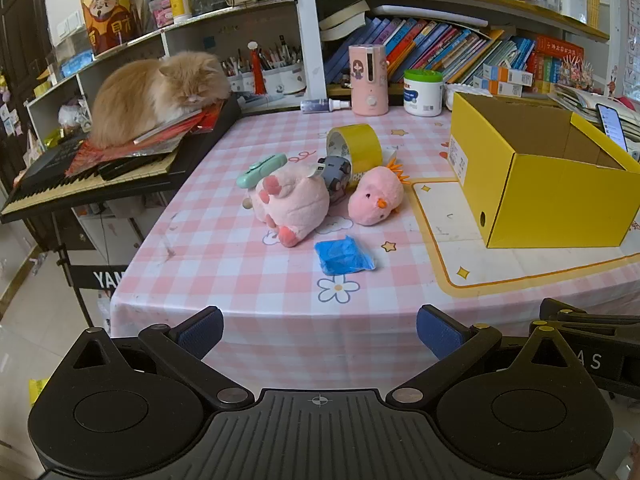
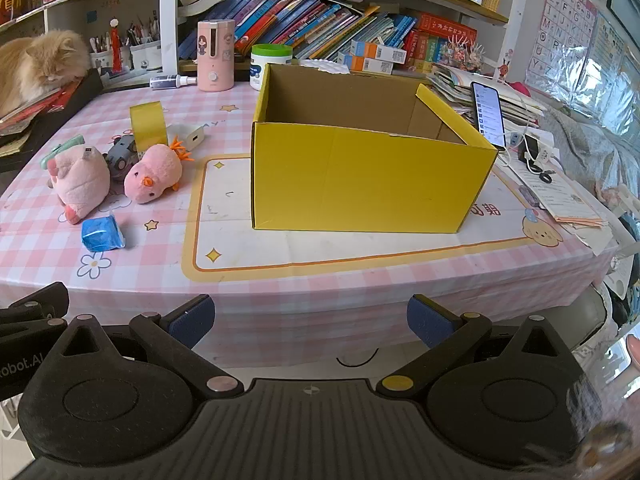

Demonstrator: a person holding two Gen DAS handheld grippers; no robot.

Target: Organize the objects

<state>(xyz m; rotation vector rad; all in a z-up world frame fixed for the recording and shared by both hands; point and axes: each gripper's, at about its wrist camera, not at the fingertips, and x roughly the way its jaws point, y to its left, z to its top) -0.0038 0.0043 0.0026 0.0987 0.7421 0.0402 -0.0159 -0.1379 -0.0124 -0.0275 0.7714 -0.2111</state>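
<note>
On the pink checked tablecloth [image 1: 248, 292] lie a pale pink plush animal [image 1: 294, 204], a pink plush chick [image 1: 376, 196], a grey toy car [image 1: 336, 172], a yellow tape roll [image 1: 356, 146], a mint green gadget [image 1: 260, 170] and a blue wrapped packet [image 1: 344, 256]. An open yellow cardboard box [image 2: 368, 176] stands to their right, with nothing visible inside. My left gripper [image 1: 320, 332] hangs open before the table's front edge, short of the blue packet. My right gripper [image 2: 311, 320] is open too, in front of the box, nothing between its fingers.
A ginger cat [image 1: 160, 92] sleeps on papers on a keyboard [image 1: 80, 184] at the left. A pink dispenser [image 1: 370, 80], a white jar [image 1: 423, 92] and a spray bottle [image 1: 324, 105] stand at the back under bookshelves. A phone [image 2: 488, 114], cables and papers crowd the right side.
</note>
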